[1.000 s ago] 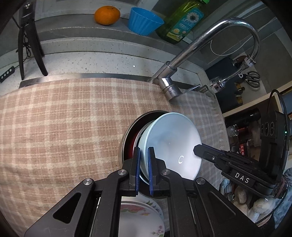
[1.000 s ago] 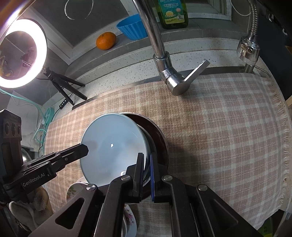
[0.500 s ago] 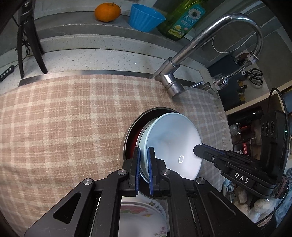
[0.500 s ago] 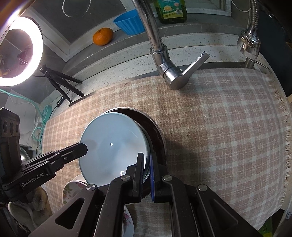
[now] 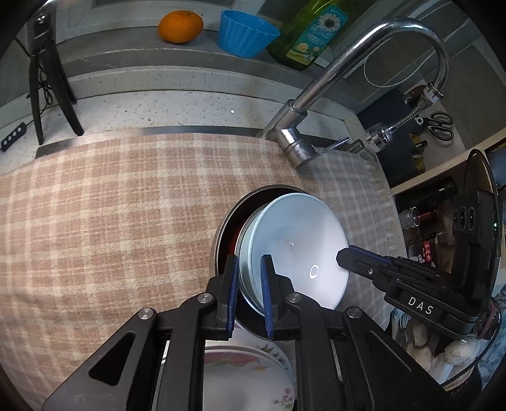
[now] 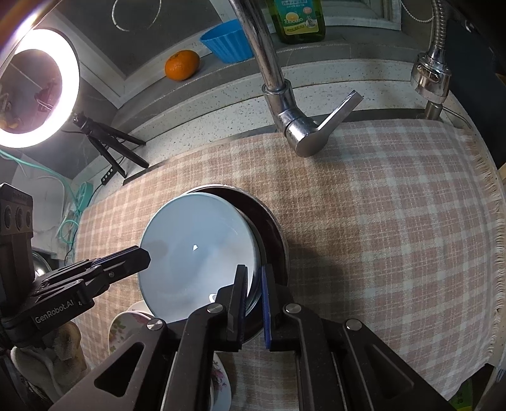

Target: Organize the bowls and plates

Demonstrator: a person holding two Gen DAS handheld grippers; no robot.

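A pale blue bowl [image 5: 300, 246] sits tilted inside a dark metal bowl with a red inside [image 5: 231, 227] on the checked cloth. My left gripper [image 5: 248, 284] is shut on the pale blue bowl's left rim. My right gripper [image 6: 253, 294] is shut on its right rim, with the dark bowl [image 6: 268, 227] just behind. The pale blue bowl [image 6: 196, 253] fills the middle of the right wrist view. Each gripper shows in the other's view, the right one [image 5: 344, 254] and the left one [image 6: 142, 257].
A flowered plate [image 5: 249, 379] lies below the grippers, also in the right wrist view [image 6: 126, 322]. A chrome faucet [image 5: 319, 95] stands behind the cloth [image 5: 110, 205]. An orange [image 5: 180, 25], a blue cup [image 5: 246, 31] and a soap bottle [image 5: 310, 34] stand on the ledge.
Both grippers and the held pale blue bowl have shifted slightly; the faucet and ledge appear a little farther back. The grip is unchanged.
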